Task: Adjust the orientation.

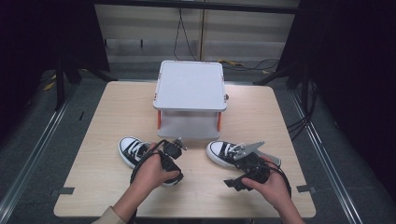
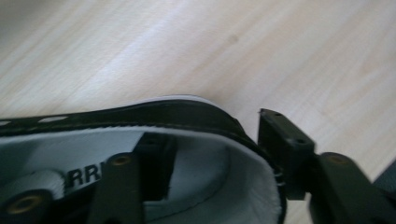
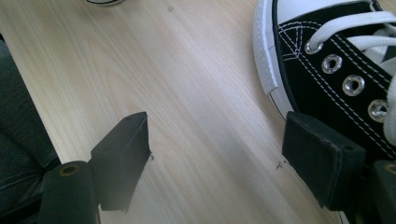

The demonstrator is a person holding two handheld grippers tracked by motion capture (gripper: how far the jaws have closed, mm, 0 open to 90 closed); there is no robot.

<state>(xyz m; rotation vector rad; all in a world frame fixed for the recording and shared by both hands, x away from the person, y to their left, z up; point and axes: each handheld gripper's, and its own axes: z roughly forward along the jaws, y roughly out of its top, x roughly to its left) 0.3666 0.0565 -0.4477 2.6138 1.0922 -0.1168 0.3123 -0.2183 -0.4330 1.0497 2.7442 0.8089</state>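
My two grippers by the shoes

My left gripper (image 2: pixel 212 158) sits loose around the left shoe's (image 1: pixel 133 151) heel; my right gripper (image 3: pixel 224 158) is wide open, empty, beside the right shoe (image 3: pixel 336 70).

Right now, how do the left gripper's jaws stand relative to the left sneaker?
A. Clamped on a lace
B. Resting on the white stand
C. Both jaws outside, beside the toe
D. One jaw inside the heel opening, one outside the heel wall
D: in the left gripper view, one jaw sits inside the left sneaker and the other outside its heel wall.

Two-tier stand (image 1: pixel 190 87) at table (image 1: pixel 107 116) rear, left shoe (image 1: pixel 132 150) and right shoe (image 1: pixel 225 153) side by side before it
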